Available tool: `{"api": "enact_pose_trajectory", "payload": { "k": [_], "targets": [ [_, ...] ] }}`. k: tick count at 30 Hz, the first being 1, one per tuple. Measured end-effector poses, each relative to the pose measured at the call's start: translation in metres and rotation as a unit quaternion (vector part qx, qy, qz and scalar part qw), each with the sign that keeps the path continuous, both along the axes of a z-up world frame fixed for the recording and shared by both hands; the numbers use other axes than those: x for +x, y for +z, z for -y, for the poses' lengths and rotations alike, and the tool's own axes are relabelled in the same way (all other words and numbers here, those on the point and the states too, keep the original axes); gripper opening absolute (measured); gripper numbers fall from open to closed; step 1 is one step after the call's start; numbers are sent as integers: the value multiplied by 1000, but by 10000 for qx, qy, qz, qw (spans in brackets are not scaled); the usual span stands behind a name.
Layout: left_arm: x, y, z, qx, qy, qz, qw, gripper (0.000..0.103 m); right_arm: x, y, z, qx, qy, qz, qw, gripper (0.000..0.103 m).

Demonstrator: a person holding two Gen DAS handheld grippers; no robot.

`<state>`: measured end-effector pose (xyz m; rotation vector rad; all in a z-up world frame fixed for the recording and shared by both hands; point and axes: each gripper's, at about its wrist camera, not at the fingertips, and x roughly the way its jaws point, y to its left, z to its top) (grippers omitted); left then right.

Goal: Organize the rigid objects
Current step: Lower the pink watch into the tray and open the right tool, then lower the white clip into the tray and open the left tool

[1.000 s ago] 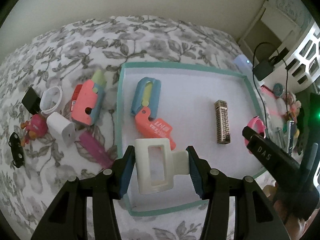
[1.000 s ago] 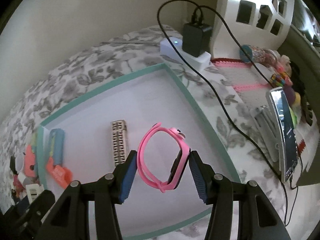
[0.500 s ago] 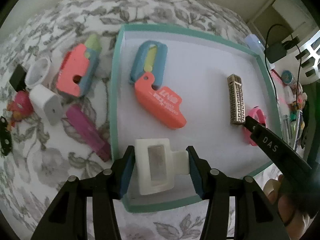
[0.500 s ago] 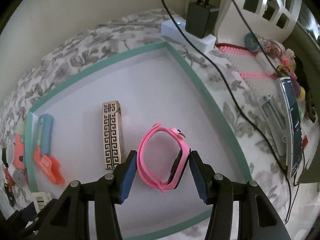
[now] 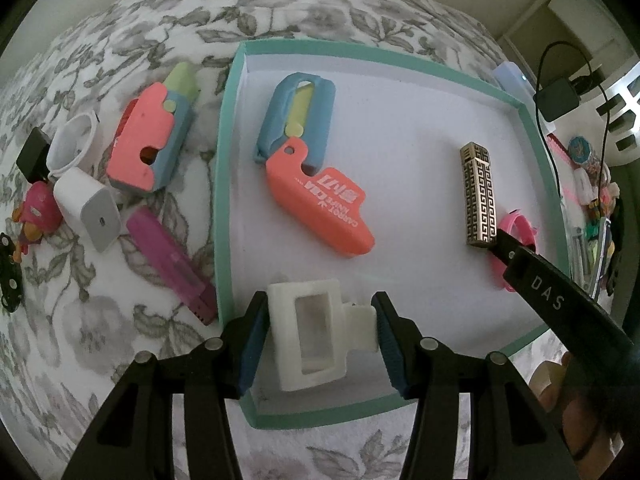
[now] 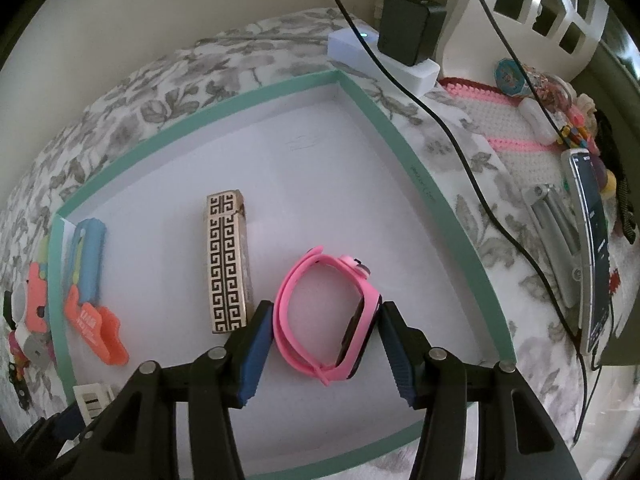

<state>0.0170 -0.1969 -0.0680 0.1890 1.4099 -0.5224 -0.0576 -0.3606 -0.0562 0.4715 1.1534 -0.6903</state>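
Left wrist view, bottom centre: left claw is closed on a white rectangular plastic frame, both blue pads pressed to its sides. The frame sits low over the near corner of the teal-rimmed tray; whether it touches the tray floor cannot be told.

Right wrist view, bottom centre: right claw brackets a pink smartwatch standing on edge on the tray floor. The right pad meets the watch body. The left pad appears to touch the strap, so I read this as a light grip, possibly about to let go.

Already in the tray, mid frame in the left view: an orange-and-blue carrot knife toy left of centre, and a gold key-pattern bar at right, just beside the watch.

Left to sort, on the floral bedspread along the left of the frame:
- purple comb-like piece, touching the tray's outer wall
- white charger block
- second pink-and-blue knife toy
- white ring
- black cube
- pink figurine
- black spotted piece at the frame edge

Judgement: two items placed, two arriving, seven outstanding. Roughly a third done.
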Motion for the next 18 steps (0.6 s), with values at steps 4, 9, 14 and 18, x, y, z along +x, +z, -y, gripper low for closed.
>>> {"api": "enact_pose_trajectory", "payload": {
  "k": [4, 9, 14, 18],
  "targets": [
    [0, 9, -1, -48, -19, 36, 10000, 59, 2, 3, -3, -28, 86, 18, 10000, 67],
    [0, 28, -5, -72, -2, 323, 9995, 60, 5, 15, -8, -222, 220, 95, 9995, 74],
    [8, 45, -19, -203, 230, 572, 9979, 60, 8, 29, -17, -466, 364, 234, 9980, 76],
    [19, 50, -37, -131, 626, 743, 9952, 60, 12, 36, -24, -581, 534, 350, 9963, 76]
  ]
}}
